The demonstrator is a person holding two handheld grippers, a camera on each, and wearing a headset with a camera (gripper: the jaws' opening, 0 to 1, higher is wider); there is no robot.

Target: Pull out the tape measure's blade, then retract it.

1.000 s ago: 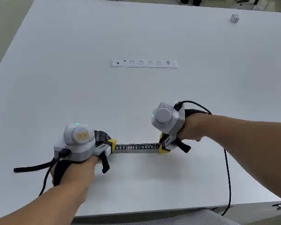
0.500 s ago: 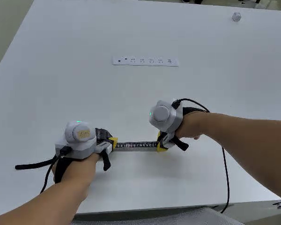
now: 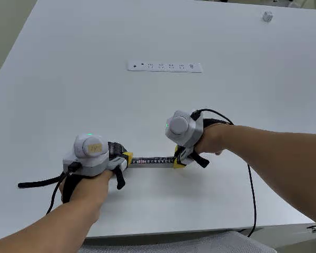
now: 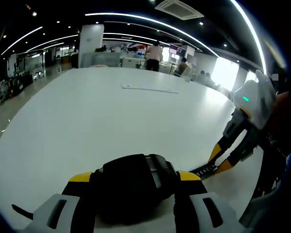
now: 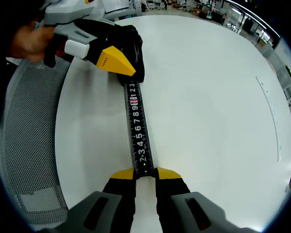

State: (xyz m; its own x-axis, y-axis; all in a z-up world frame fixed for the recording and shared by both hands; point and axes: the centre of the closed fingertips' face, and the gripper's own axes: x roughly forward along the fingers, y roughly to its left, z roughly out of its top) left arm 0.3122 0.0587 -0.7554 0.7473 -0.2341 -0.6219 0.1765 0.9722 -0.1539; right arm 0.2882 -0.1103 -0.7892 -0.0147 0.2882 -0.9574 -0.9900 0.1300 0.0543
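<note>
We see the left gripper (image 3: 124,159) at the near left of the white surface (image 3: 68,79), jaws clamped on the black tape measure (image 4: 133,187); its blade (image 5: 137,126) lies flat, running right to the right gripper (image 5: 146,174), jaws pinching its tip; 1 power strip (image 3: 165,67) lies well beyond; a black cable (image 3: 251,190) trails off the near edge.

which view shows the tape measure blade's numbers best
The right gripper view: the blade runs straight from the right gripper to the black case, numerals readable. The head view shows it as a thin strip; the left gripper view, a short sliver.
</note>
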